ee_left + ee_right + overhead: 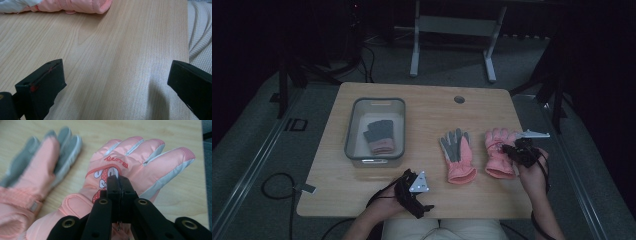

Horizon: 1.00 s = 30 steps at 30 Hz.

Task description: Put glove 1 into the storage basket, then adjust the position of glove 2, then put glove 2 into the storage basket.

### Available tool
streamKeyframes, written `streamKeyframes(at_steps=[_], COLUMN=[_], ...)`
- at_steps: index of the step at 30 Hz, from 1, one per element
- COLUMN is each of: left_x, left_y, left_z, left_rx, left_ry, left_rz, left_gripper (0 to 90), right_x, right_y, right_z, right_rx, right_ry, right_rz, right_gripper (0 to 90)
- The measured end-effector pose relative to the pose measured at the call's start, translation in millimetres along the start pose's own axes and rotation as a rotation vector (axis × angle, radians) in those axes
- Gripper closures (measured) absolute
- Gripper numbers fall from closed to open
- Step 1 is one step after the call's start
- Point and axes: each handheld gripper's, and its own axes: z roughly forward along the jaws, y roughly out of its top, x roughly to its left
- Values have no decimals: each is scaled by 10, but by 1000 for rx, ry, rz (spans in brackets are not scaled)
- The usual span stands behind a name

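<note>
1. Right gripper (119, 178) jaws pressed together on the back of the right-hand pink glove (140, 167), pinching its fabric near the cartoon print; glove lies back-up on the worktop (422, 107), near its right edge.
2. Left gripper (414, 192) idle at the near edge, jaws wide, nothing between them.
3. Second pink glove (457, 155) lies palm-up just left of the pinched one, apart from it.
4. Grey bin (375, 129) farther left holds a dark glove (379, 136).
5. Judgement: pick-up step in hand. Next move calls for a clean lift and carry leftward over the second glove to the bin; a thin fabric pinch may slip.
</note>
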Motion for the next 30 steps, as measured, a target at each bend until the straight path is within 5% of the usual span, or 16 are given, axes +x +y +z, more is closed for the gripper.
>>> streamKeyframes(at_steps=[17, 30], left_x=[-1, -3], left_y=[4, 5], left_z=[0, 2], left_rx=[4, -3], left_ry=[3, 4], left_rz=[7, 4], left_gripper=[6, 6], right_x=[283, 778], right_y=[477, 629], right_z=[-392, -523], right_rx=[-119, -171], right_ry=[62, 152], right_rz=[-65, -165], right_gripper=[888, 888])
